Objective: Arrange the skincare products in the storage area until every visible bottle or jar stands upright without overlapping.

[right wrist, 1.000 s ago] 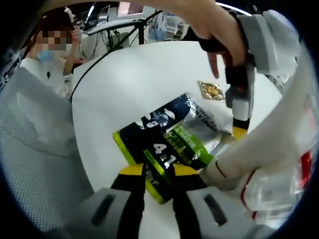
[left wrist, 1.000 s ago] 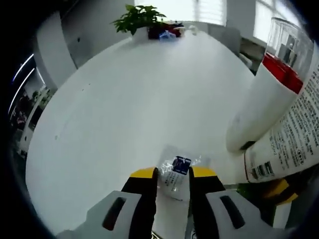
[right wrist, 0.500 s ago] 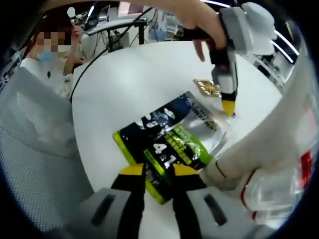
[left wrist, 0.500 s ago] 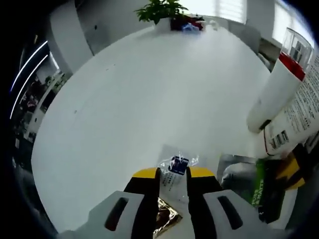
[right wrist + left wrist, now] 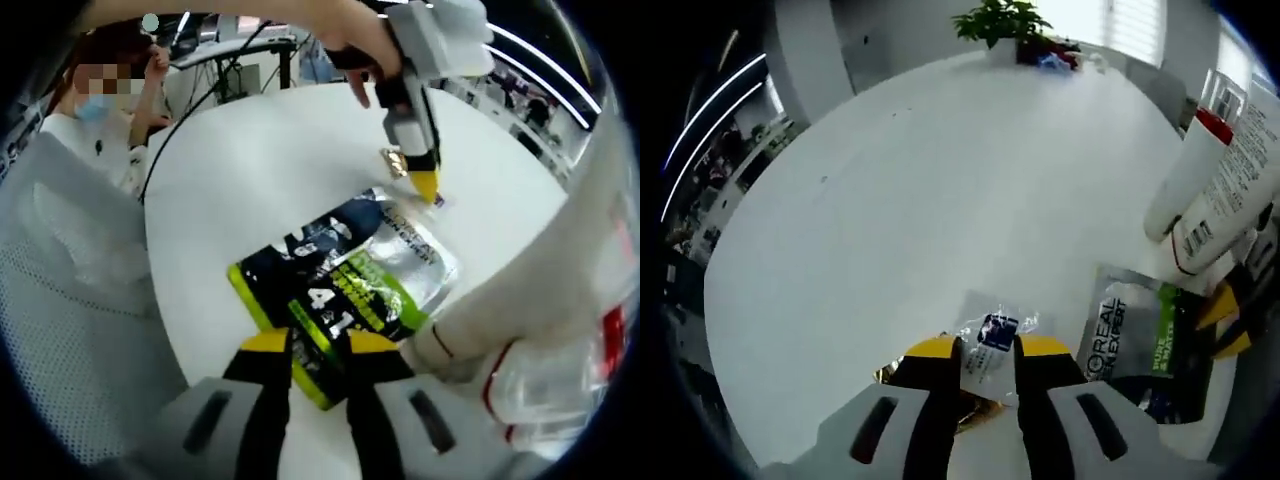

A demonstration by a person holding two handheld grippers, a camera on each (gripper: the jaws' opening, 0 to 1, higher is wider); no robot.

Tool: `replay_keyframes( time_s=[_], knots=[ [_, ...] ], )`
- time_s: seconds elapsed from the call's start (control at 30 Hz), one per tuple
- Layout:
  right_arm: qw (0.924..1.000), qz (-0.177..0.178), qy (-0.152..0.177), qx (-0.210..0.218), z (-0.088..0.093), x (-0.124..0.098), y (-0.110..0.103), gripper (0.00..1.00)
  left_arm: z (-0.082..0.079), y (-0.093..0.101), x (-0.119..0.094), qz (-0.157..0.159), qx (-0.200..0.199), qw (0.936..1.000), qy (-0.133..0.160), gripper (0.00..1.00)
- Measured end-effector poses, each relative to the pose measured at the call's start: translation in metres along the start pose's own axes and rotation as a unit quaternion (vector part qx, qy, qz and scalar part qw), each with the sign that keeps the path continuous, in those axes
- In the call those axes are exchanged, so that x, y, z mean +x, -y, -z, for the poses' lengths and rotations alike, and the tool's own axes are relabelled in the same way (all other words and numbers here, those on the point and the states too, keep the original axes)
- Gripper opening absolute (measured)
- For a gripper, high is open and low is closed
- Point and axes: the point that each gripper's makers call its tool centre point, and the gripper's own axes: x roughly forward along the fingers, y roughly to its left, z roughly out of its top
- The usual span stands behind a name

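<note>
My left gripper (image 5: 988,350) is shut on a small clear sachet (image 5: 992,335) with a blue label, held just above the white table (image 5: 900,200). A gold sachet (image 5: 975,412) lies under its jaws. In the right gripper view the left gripper (image 5: 428,188) hangs from a hand beside the gold sachet (image 5: 392,160). My right gripper (image 5: 318,345) is shut on the near edge of a dark blue, green and silver pouch (image 5: 345,280) lying flat. Two white tubes lie on their sides: one with a red band and clear cap (image 5: 1190,175), one printed with text (image 5: 1230,195).
A potted plant (image 5: 1005,20) and small items stand at the table's far edge. In the right gripper view a masked person (image 5: 95,95) sits beyond the table, and white mesh fabric (image 5: 70,330) hangs at the left. The white tube (image 5: 530,300) crowds the right side.
My left gripper has carried the clear sachet away from the tubes and the pouch, to above the gold sachet. The right gripper and the pouch have stayed put.
</note>
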Motion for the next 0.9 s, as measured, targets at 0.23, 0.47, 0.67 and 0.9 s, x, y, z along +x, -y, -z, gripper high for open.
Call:
replay_keyframes(
  time_s=[0.23,0.47,0.67,0.9],
  knots=[
    [1.0,0.003,-0.003,-0.006,-0.001,0.0,0.002,0.23,0.015,0.004,-0.011,-0.007,-0.005,1.0,0.002,0.18],
    [0.9999,0.005,-0.004,-0.009,-0.002,0.0,0.003,0.25,0.027,0.007,-0.021,-0.017,-0.019,0.9997,0.005,0.17],
    [0.9998,0.004,0.006,-0.018,-0.01,-0.008,0.001,0.27,0.036,0.013,-0.029,-0.026,-0.018,0.9995,0.003,0.16],
    [0.9992,-0.001,0.039,-0.002,-0.025,-0.024,-0.003,0.27,0.042,0.015,-0.034,-0.032,-0.021,0.9993,0.002,0.15]
  ],
)
